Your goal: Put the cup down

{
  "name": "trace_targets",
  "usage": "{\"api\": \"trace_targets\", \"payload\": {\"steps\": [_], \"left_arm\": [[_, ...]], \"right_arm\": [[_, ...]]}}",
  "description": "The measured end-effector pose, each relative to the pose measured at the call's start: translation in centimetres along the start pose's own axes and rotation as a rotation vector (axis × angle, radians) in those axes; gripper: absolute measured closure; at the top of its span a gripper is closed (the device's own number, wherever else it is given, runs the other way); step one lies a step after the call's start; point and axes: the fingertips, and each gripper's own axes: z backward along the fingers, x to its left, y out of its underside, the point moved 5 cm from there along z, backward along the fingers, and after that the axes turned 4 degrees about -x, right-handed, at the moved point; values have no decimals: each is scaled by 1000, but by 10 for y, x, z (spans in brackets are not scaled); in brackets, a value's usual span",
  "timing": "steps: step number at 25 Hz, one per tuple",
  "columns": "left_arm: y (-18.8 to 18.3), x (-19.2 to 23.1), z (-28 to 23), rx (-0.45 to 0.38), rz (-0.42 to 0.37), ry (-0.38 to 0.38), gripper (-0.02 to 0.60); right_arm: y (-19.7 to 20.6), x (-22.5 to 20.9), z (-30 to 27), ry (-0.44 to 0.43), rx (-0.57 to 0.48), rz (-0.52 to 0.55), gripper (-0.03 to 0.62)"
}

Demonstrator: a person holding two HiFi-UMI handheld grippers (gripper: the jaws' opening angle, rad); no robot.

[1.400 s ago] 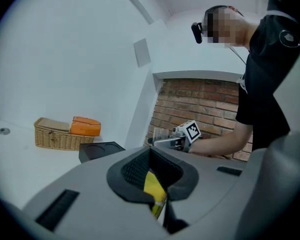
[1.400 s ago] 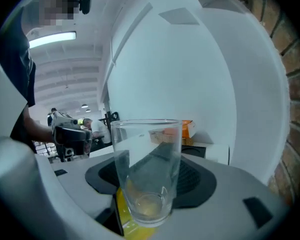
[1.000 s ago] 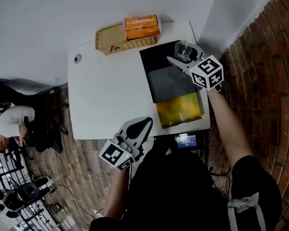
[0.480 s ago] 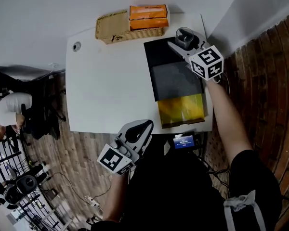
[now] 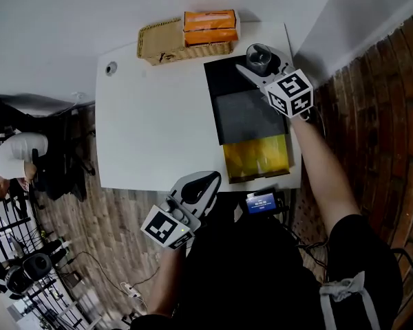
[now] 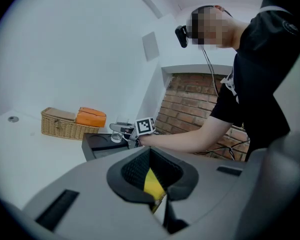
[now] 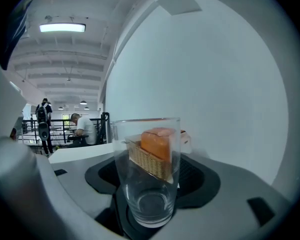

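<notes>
One clear glass cup (image 7: pixel 147 174) stands upright between the right gripper's (image 5: pixel 260 66) jaws, which clasp its sides: mouth up, base down, long axis vertical. In the head view it is over the far corner of the black box (image 5: pixel 242 115) at the right end of the white table (image 5: pixel 151 129), near the wicker basket (image 5: pixel 166 45). Whether its base touches the box I cannot tell. The left gripper (image 5: pixel 212 179) hangs at the table's near edge, jaws together and empty.
</notes>
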Motion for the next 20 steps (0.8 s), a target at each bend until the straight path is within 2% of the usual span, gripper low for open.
{"api": "trace_targets", "payload": {"steps": [3, 6, 14, 20], "left_arm": [[0, -5, 3, -8, -2, 0, 572], [-1, -8, 6, -22, -7, -2, 572], [1, -8, 24, -50, 1, -21, 573], [4, -7, 31, -69, -5, -7, 573]], "right_arm": [[2, 0, 3, 15, 18, -19, 299], [6, -2, 5, 27, 63, -18, 260], [19, 9, 33, 30, 174, -8, 260], [33, 30, 65, 37, 218, -46, 260]]}}
